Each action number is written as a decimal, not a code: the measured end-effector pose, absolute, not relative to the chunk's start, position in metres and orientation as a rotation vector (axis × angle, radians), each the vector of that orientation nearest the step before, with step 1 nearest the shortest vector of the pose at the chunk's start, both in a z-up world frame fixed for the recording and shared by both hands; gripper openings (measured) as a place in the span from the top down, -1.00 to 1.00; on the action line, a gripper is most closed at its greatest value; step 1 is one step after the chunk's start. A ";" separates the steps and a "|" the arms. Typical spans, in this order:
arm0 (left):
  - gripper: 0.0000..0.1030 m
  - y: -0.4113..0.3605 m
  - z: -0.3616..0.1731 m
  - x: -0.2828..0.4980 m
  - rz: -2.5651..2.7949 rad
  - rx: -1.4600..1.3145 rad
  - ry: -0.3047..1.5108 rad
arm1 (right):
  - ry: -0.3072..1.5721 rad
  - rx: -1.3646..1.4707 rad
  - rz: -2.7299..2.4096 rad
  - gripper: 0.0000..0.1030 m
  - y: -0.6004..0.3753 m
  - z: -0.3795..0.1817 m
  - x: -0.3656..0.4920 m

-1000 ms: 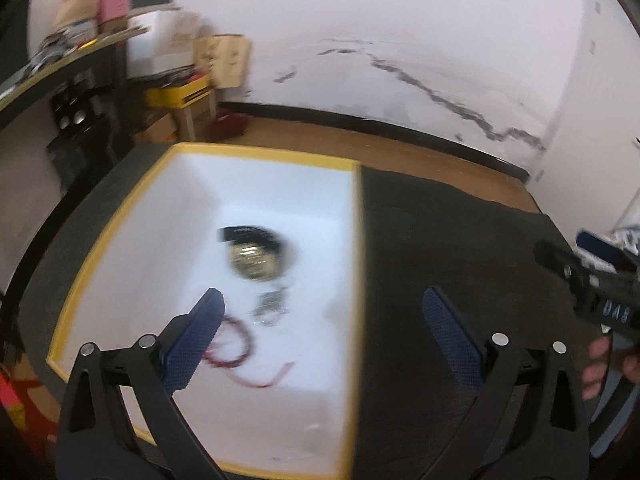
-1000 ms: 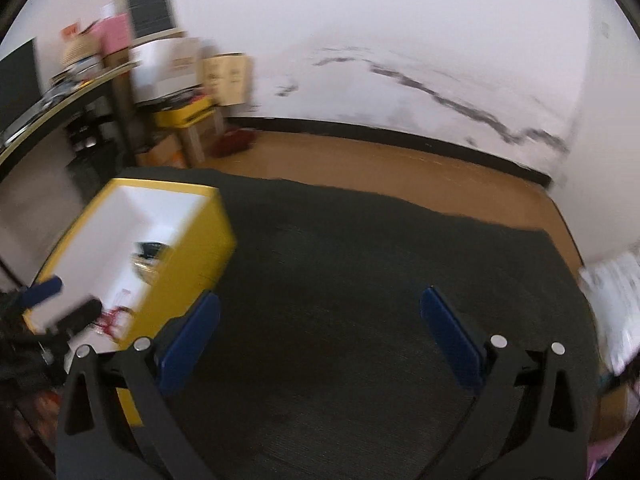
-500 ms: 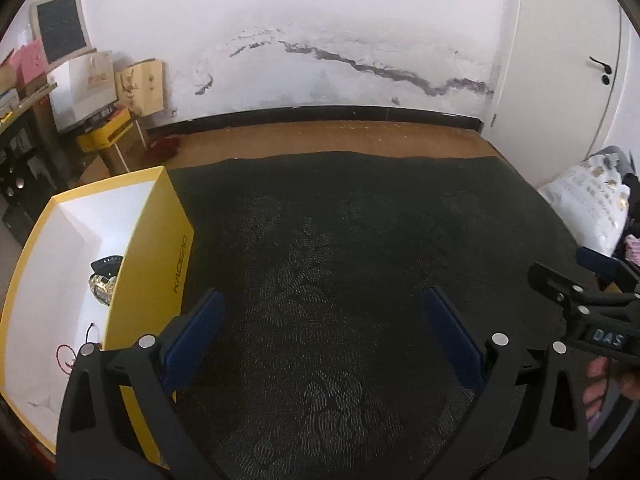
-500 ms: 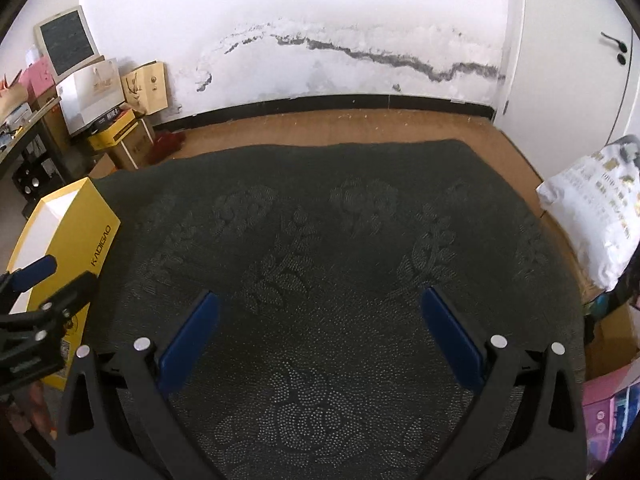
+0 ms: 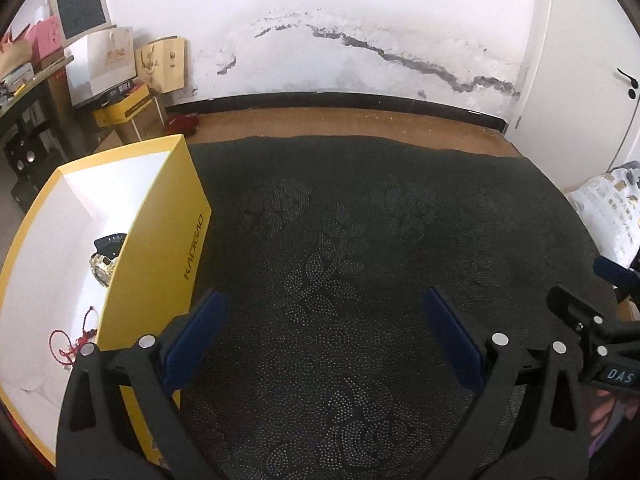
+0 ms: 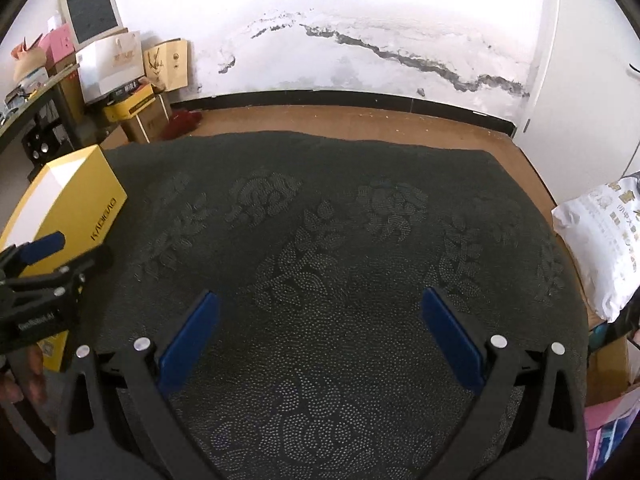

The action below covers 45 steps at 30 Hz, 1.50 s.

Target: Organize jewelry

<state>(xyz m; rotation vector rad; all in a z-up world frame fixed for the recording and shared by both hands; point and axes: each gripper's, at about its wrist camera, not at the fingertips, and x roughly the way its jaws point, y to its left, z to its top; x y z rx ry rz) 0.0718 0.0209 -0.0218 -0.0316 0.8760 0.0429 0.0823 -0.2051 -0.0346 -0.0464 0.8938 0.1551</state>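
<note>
Both grippers are hanging over a dark patterned cloth (image 5: 360,264) that is covering the table; the left gripper (image 5: 326,332) is standing with its blue pads spread wide and nothing between them; the right gripper (image 6: 320,330) is doing the same, jaws wide apart and gripping nothing.

The jewelry is lying in a yellow box (image 5: 160,240) with a white inside, sitting on the left part of the cloth; the box is just to the left of the left gripper, its outer wall passing close beside the left blue pad (image 5: 196,336), though I cannot tell whether they are touching. Inside it a gold watch (image 5: 103,268) with a dark strap is lying against the near wall; nearer the gripper, a red string bracelet (image 5: 70,344) is lying on the white floor of the box, apart from the watch.

From the right wrist view the same box (image 6: 76,208) is showing far off to the left, well apart from the right gripper, with the left gripper (image 6: 42,264) in front of it. A white printed bag (image 6: 600,240) is lying at the right edge of the table; cardboard boxes and paper bags (image 5: 160,64) are standing against the cracked white wall (image 5: 360,32).
</note>
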 end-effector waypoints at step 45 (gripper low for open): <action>-0.88 0.004 -0.035 0.076 0.013 -0.008 0.908 | 0.935 -0.037 0.142 -0.89 -0.225 -0.049 0.089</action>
